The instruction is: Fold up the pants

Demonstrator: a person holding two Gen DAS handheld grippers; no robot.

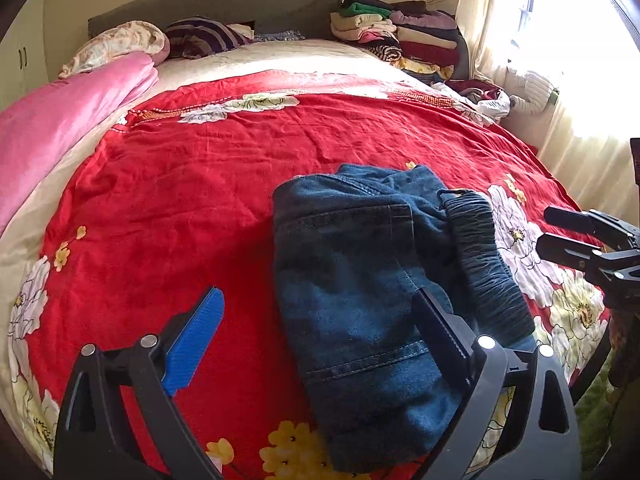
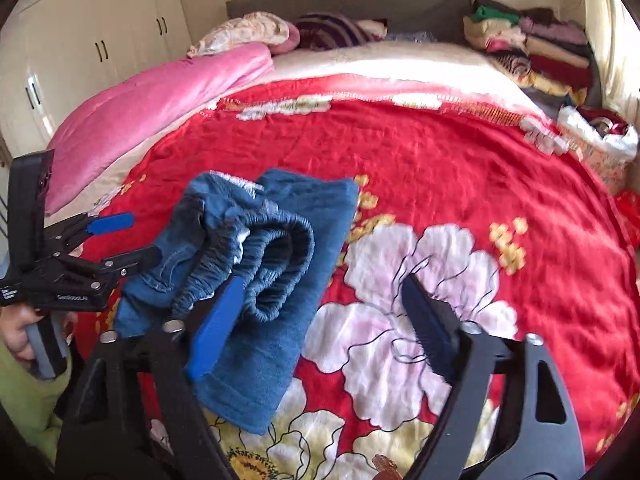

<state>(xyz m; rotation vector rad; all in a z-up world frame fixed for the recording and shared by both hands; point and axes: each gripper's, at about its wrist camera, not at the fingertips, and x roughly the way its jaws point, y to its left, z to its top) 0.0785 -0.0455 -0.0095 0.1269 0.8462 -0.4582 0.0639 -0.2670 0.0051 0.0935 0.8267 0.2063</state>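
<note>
A pair of blue jeans [image 1: 352, 300] lies folded into a compact bundle on the red floral bedspread [image 1: 180, 184], its elastic waistband [image 2: 280, 248] bunched on top. My left gripper [image 1: 316, 294] stands open above the bundle, with its blue finger over the bedspread and its black finger over the denim. In the right wrist view the left gripper [image 2: 136, 238] sits at the jeans' [image 2: 272, 320] left side, held by a hand [image 2: 16, 336]. My right gripper [image 2: 320, 280] is open, its blue finger over the waistband and its black finger over a printed flower. It also shows as the right gripper [image 1: 554, 230] beside the jeans.
A pink quilt [image 1: 60, 128] lies along the bed's left side, with pillows [image 1: 200, 36] at the grey headboard [image 1: 216, 0]. Stacks of folded clothes [image 1: 400, 32] fill the far right corner by the curtain [image 1: 580, 152]. White wardrobe doors [image 2: 80, 40] stand to the left.
</note>
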